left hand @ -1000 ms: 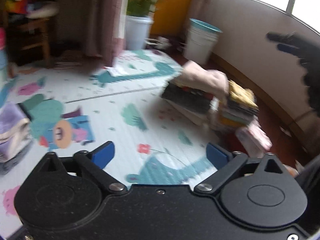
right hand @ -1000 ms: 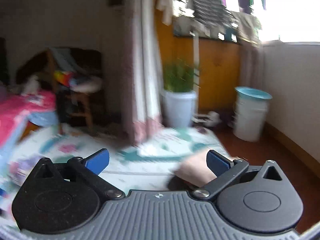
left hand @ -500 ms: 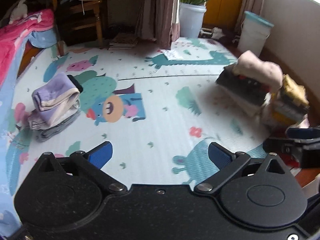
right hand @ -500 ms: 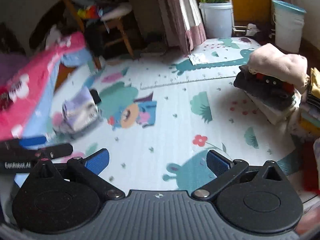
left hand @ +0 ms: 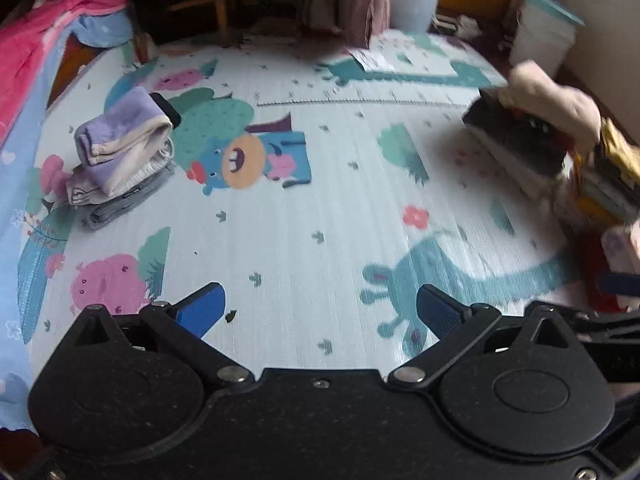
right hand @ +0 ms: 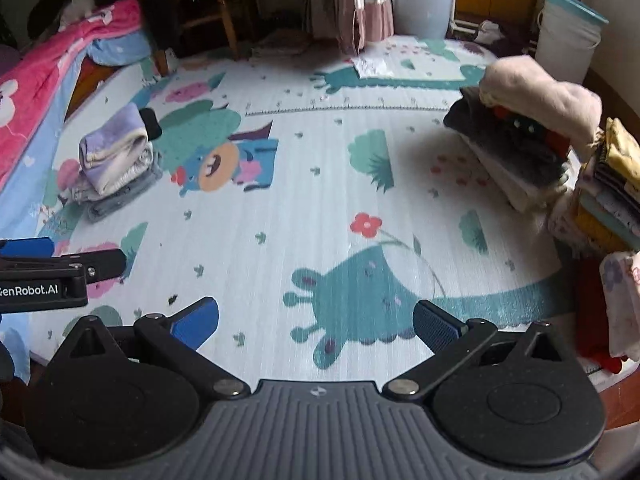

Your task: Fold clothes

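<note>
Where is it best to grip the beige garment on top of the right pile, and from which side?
Probably the rounded near-left end of the beige garment, coming from the open mat side: that end overhangs the dark clothes beneath, while another pile crowds its right.

small clothes pile (right hand: 114, 170) left on mat (right hand: 312, 208), taller stack (right hand: 528, 136) right

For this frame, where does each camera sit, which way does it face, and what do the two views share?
Left wrist: sits behind the left claw, open, looking forward and down over the play mat; the other claw's blue tip pokes in at the right edge.
Right wrist: sits behind the right claw, open, facing the same mat; the left claw enters from the left edge.
Shared: the purple folded pile at left, the taller stack topped by a beige garment at right, the white bucket.
</note>
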